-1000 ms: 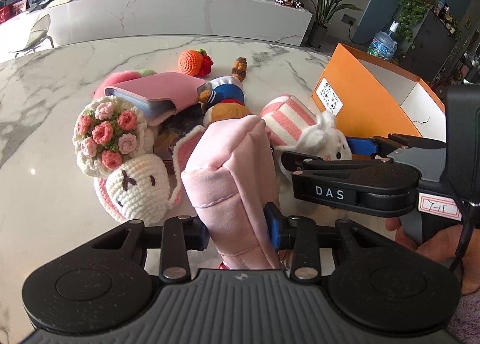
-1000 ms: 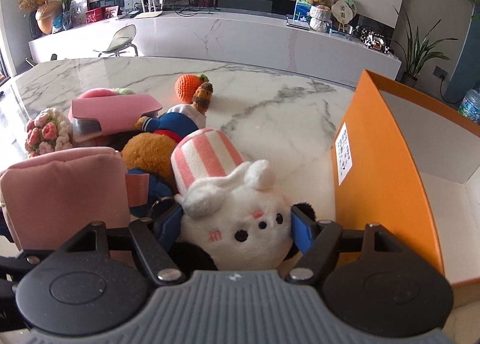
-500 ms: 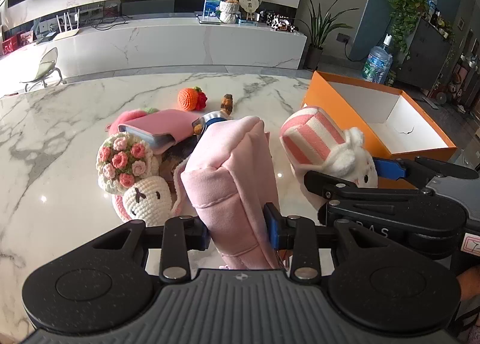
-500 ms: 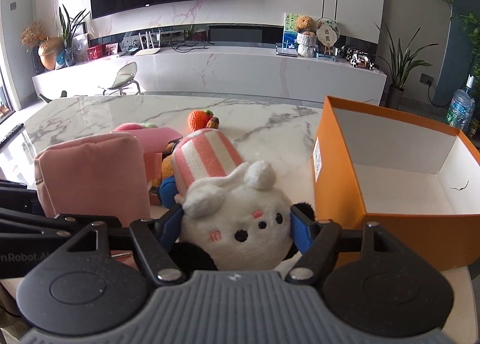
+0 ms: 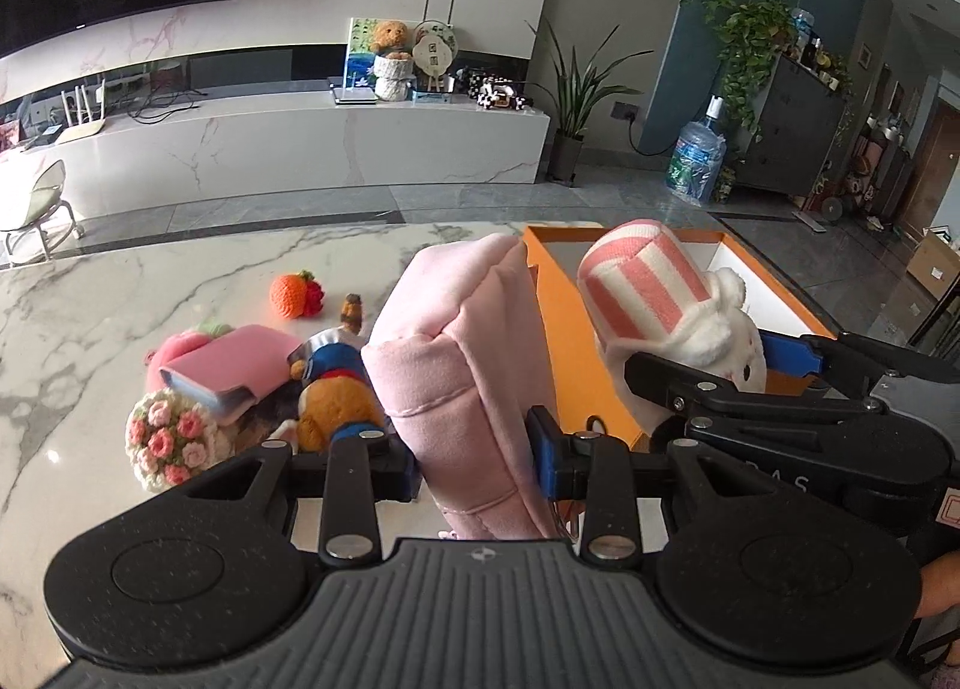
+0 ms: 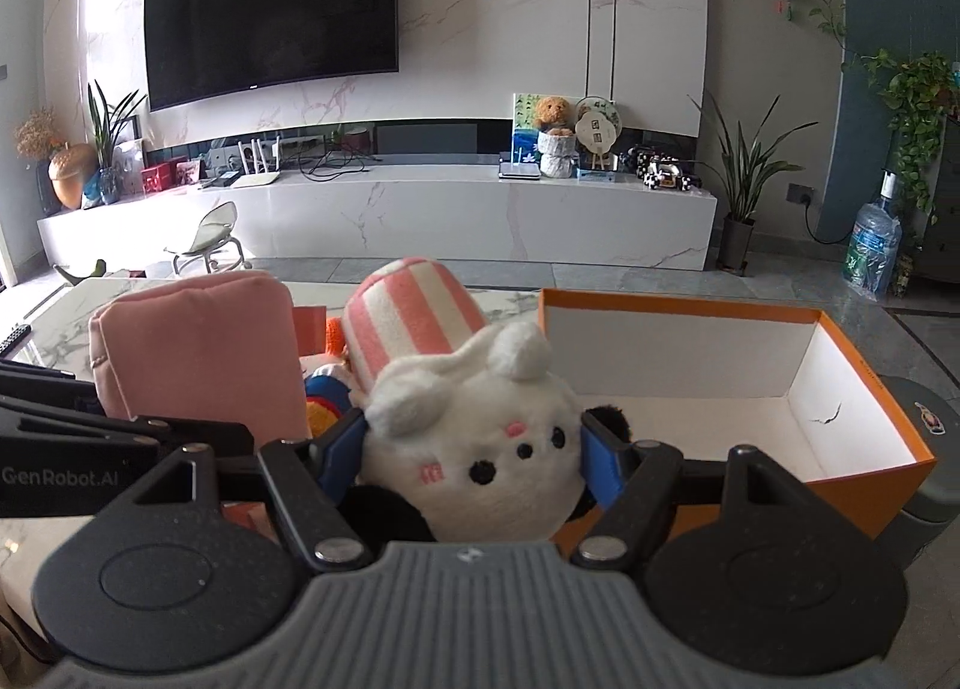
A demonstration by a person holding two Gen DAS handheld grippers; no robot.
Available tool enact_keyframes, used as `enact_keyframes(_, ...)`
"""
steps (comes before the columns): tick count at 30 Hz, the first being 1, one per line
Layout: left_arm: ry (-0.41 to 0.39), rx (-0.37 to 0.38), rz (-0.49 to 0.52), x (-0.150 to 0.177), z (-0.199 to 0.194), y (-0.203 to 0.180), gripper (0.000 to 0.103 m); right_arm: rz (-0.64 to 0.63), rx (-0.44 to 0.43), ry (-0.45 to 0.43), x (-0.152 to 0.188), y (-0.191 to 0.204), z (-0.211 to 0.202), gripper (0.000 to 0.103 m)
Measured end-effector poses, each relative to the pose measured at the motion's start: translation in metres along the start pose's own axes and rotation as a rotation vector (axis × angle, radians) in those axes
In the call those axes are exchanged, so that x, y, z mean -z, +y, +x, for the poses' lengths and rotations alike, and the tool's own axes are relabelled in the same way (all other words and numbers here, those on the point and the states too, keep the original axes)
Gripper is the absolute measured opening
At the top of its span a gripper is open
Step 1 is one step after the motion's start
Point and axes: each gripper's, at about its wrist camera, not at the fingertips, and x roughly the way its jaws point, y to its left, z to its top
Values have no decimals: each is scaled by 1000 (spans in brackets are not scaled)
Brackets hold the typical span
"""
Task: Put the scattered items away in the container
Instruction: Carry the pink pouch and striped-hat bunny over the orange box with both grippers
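Observation:
My left gripper [image 5: 474, 458] is shut on a pink fabric pouch [image 5: 462, 365], held up above the marble table [image 5: 90, 329]. My right gripper [image 6: 474, 449] is shut on a white plush bunny with a pink-striped hat [image 6: 468, 425]; the same bunny [image 5: 672, 305] shows in the left wrist view, lifted beside the pouch. The orange box with a white inside [image 6: 750, 383] stands open just right of the bunny and behind it [image 5: 564, 329]. Left on the table lie a brown plush in blue [image 5: 336, 389], a pink case [image 5: 228, 365], a crochet flower bouquet [image 5: 168, 437] and an orange crochet fruit [image 5: 291, 296].
The table's far edge runs behind the toys, with grey floor beyond. A long white marble cabinet [image 6: 420, 215] lines the back wall under a television [image 6: 270, 23]. A hand [image 5: 936, 587] shows at the right edge of the left wrist view.
Both grippers have risen off the table with the pouch and the bunny and tilted up. The box now shows its open inside, and the remaining toys lie lower in view.

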Motion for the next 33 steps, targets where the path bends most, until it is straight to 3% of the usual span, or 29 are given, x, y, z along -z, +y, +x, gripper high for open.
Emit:
enact_keyframes(11,-42,68,55,-50,27,-44,39,-5,81,-59,-32,-58,2,75)
enact_keyframes(19,0,115,58,-76,67,-61,39,32,112,-81,-49,-96,22,75)
enact_keyframes(26,83,135,45,-93,119,-74,39,63,121,-22,-58,-136,59,75)
enact_keyframes(33,201,106,67,-93,182,-93,39,82,112,139,-46,-168,116,75)
